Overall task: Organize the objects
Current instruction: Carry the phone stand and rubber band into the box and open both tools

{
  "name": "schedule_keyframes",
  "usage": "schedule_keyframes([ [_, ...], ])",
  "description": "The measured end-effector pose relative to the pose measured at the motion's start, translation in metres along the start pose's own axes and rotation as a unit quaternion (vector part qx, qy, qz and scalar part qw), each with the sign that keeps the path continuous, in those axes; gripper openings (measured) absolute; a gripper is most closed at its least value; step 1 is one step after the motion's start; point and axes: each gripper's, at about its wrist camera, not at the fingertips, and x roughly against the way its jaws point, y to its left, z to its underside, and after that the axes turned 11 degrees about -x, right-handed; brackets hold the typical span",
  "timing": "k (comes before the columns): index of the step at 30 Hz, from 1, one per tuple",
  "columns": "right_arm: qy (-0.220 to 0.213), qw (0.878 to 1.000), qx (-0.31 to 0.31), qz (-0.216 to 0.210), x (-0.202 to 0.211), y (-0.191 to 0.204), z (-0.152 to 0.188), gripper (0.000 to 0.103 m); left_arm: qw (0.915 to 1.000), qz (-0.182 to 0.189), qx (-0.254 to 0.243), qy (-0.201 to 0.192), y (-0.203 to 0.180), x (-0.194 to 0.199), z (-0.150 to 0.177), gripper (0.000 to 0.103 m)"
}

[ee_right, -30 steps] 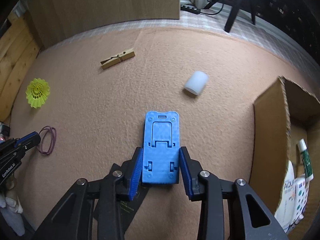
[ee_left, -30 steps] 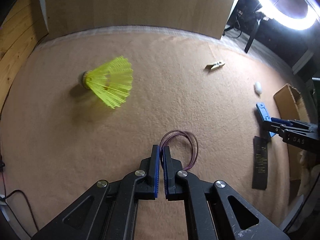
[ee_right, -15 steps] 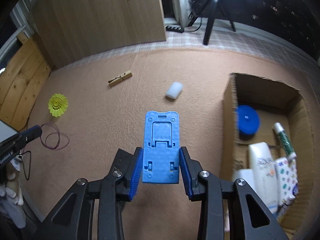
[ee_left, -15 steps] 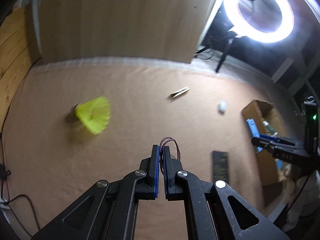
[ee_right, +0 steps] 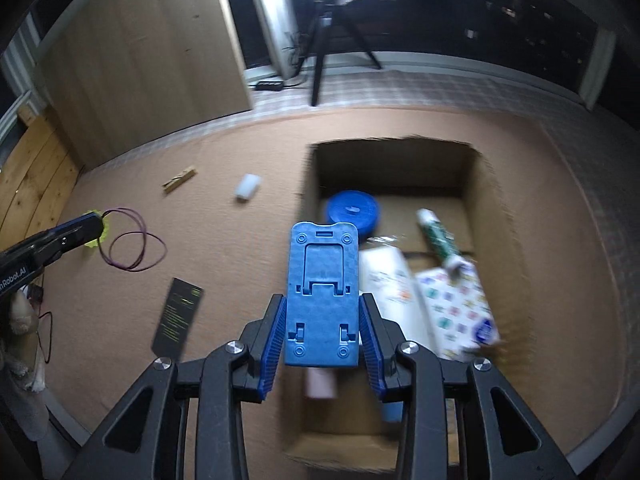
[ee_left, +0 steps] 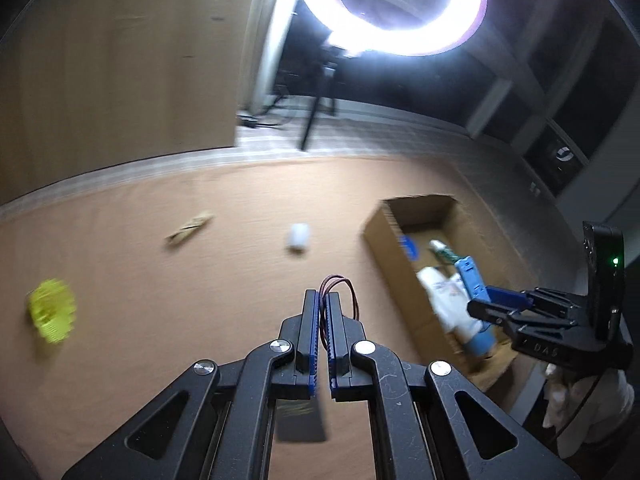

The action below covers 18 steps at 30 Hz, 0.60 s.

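Note:
My left gripper [ee_left: 321,300] is shut on a purple rubber band [ee_left: 345,293], which loops out past its tips above the tan carpet. In the right wrist view the same band [ee_right: 132,245] dangles from the left gripper [ee_right: 94,229] at the far left. My right gripper [ee_right: 323,312] is shut on a flat blue plastic stand [ee_right: 322,286], held over the left edge of an open cardboard box [ee_right: 496,216]. From the left wrist view the right gripper [ee_left: 480,300] hangs over that box [ee_left: 384,236] with the blue stand [ee_left: 470,276] in it.
On the carpet lie a yellow shuttlecock [ee_left: 51,314], a wooden clothespin [ee_right: 179,179], a small white cylinder [ee_right: 248,187] and a black card [ee_right: 178,316]. The box holds a blue lid [ee_right: 352,211], a green-white tube [ee_right: 438,238] and white packets [ee_right: 452,308]. A bright ring light [ee_left: 400,24] on a tripod stands behind.
Both grippers have risen and swung right toward the box, each keeping its load. The band has left the carpet, and the blue stand is now over the box's edge.

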Motion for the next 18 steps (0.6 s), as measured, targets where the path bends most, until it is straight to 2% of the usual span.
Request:
schedule_keyframes([
  [8,0.002,0.999,-0.024,0.021,0.006,-0.040,0.007,0.033,0.9978,0.045,-0.048,0.011,-0.074,-0.053,-0.032,0.003],
  [13,0.008,0.999,-0.032,0.027,0.005,-0.056,0.012,0.033,0.9956,0.060,-0.069,0.024,-0.104,-0.075,-0.037,0.003],
  [18,0.015,0.999,-0.039,0.030,0.000,-0.066,0.015,0.033,0.9936,0.060,-0.086,0.040,-0.121,-0.093,-0.036,0.003],
])
